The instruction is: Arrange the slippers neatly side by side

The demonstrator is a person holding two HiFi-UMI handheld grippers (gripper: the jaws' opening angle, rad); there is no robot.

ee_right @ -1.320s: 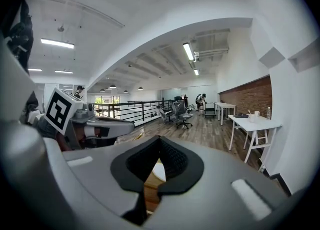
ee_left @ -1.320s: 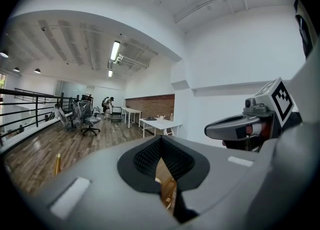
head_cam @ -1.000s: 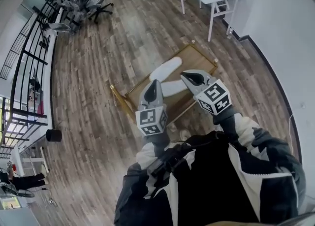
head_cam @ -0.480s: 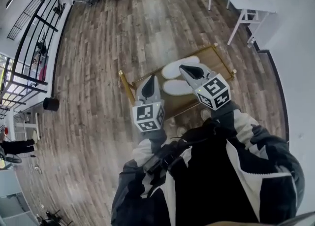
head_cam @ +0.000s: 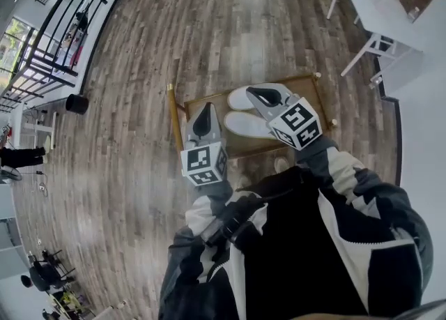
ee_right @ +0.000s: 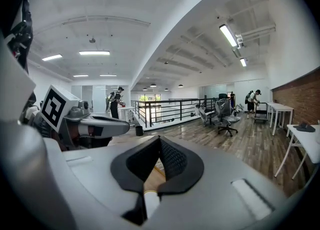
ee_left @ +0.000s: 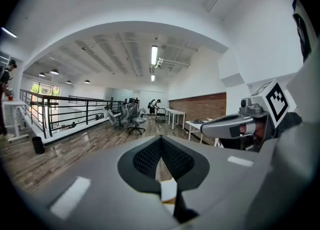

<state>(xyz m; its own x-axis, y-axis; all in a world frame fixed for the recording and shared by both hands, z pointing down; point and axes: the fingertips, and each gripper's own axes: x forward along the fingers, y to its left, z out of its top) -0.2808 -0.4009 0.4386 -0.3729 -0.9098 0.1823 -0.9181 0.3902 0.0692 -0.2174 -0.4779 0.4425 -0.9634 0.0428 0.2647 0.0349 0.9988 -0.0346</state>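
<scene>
Two white slippers (head_cam: 242, 124) lie close together on a brown mat with a gold frame (head_cam: 310, 102) on the wood floor, seen in the head view. My left gripper (head_cam: 208, 107) hovers over the mat's left part, shut and empty. My right gripper (head_cam: 250, 91) is over the far slipper (head_cam: 235, 100), also shut with nothing in it. In the left gripper view the jaws (ee_left: 161, 146) meet, and a white bit of slipper (ee_left: 168, 190) shows below them. The right gripper view shows its shut jaws (ee_right: 160, 145) the same way.
A white table (head_cam: 380, 8) stands at the back right beside a white wall. A black bin (head_cam: 77, 104) and a black railing (head_cam: 70, 26) are at the left. Office chairs (ee_left: 131, 119) stand far off. A person (head_cam: 21, 157) stands at the far left.
The view has swung, so the mat now lies level across the picture. Both grippers have moved with it across the mat and stay shut.
</scene>
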